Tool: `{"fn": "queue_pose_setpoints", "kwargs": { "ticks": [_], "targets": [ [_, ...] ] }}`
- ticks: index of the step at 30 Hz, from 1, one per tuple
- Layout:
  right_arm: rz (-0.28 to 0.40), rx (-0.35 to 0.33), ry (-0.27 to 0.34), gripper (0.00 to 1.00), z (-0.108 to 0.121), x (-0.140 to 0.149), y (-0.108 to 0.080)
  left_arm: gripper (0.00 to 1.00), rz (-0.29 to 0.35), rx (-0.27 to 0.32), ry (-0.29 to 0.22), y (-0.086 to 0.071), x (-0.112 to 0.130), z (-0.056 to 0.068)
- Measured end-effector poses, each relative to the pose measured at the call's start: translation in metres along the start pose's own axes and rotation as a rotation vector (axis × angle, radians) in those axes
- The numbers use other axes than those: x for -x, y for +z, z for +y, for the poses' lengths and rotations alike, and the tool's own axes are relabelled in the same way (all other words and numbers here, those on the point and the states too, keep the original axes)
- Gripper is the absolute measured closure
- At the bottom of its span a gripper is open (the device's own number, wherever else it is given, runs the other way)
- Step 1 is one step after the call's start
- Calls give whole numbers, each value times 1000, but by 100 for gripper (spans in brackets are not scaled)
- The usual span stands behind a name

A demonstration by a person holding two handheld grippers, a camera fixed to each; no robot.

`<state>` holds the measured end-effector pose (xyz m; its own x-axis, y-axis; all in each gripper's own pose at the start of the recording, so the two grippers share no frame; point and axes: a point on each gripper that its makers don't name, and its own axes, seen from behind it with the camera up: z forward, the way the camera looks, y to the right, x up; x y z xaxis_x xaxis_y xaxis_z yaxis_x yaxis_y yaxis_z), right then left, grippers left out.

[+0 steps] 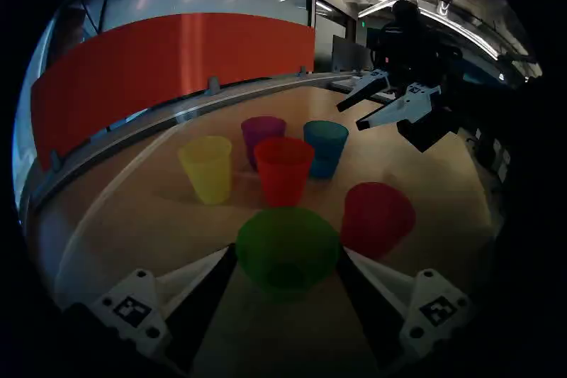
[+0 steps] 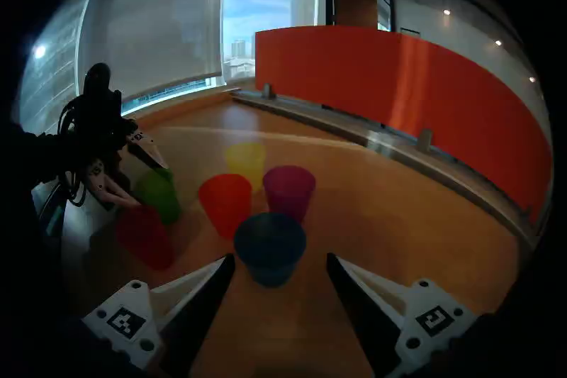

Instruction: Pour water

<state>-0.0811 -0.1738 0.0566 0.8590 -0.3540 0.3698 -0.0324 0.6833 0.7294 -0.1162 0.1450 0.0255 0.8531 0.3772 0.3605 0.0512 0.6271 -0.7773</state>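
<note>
- Left gripper point(image 1: 285, 252): I read its fingers as closed against both sides of the green cup point(image 1: 287, 236), which sits upright between them. The right gripper view shows the same pinch from the side point(image 2: 151, 185).
- Right gripper point(image 2: 278, 257): fingers spread wide. The blue cup point(image 2: 269, 247) stands just ahead between them, with a gap on each side. In the left gripper view this gripper point(image 1: 350, 117) hangs above the table point(image 1: 142, 222), beyond the cups.
- Other cups on the table: yellow cup point(image 1: 207, 169), purple cup point(image 1: 262, 133) and orange cup point(image 1: 283, 169) are clustered with the blue one. The dark red cup point(image 1: 375, 218) is just beside the green.
- Water: I cannot tell whether any cup holds any.
</note>
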Motion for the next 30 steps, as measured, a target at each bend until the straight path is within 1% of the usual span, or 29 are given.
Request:
{"fn": "queue_pose_setpoints", "kwargs": {
  "ticks": [5, 11, 15, 21, 30],
  "targets": [
    [0, 2, 1, 0, 2, 1, 2, 1, 5, -3, -2, 2, -1, 0],
    [-2, 2, 9, 0, 3, 3, 2, 12, 4, 2, 2, 4, 0, 2],
    [-5, 3, 7, 0, 4, 5, 3, 13, 5, 0, 7, 5, 1, 3],
    [-15, -2, 6, 0, 2, 9, 8, 13, 6, 3, 0, 4, 1, 2],
    [-38, -13, -8, 0, -1, 17, 24, 13, 11, -2, -2, 2, -2, 0]
  ]
}}
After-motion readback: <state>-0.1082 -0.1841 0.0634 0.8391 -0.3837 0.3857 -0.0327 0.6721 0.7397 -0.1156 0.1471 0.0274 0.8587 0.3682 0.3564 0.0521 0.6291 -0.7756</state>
